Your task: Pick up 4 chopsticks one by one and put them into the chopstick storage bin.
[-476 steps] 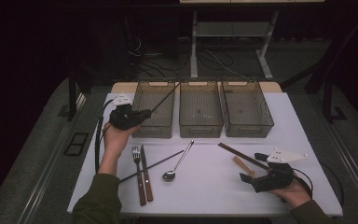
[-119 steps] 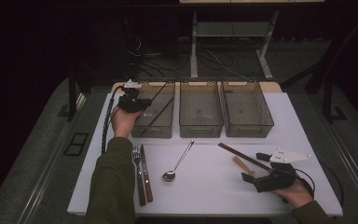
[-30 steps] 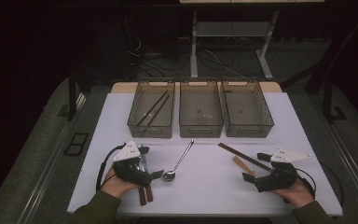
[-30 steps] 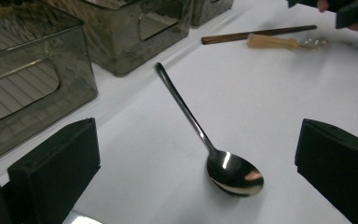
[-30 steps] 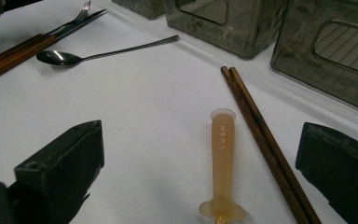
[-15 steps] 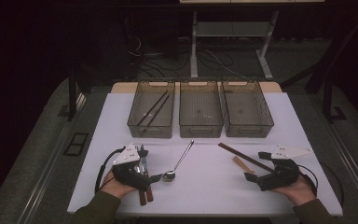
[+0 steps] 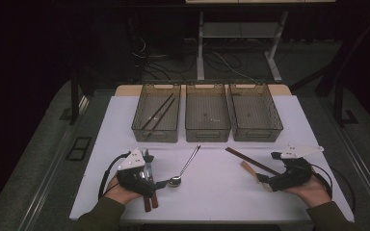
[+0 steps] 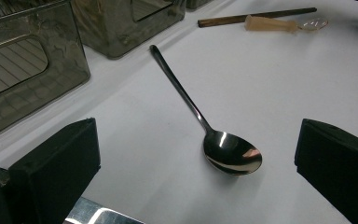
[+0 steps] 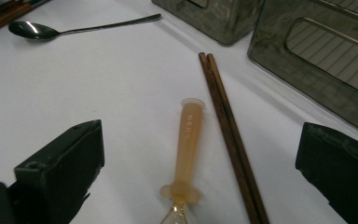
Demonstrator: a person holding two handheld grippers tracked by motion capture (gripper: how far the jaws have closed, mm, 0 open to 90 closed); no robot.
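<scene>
Near left on white table (image 7: 212, 192): left gripper (image 7: 155, 184) low over fork and knife handles, jaws spread wide, empty, metal spoon (image 8: 214, 135) lying between them, bowl nearest. Near right: right gripper (image 7: 265, 180) agape, empty, facing amber-handled spoon (image 9: 186, 154) beside brown chopsticks (image 9: 228, 130).

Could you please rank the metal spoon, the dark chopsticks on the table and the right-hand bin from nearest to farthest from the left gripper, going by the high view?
From the left gripper:
1. Metal spoon, bowl just beside the jaws.
2. Dark chopsticks, across the table's right half.
3. Right-hand bin, far right of the back row.
</scene>
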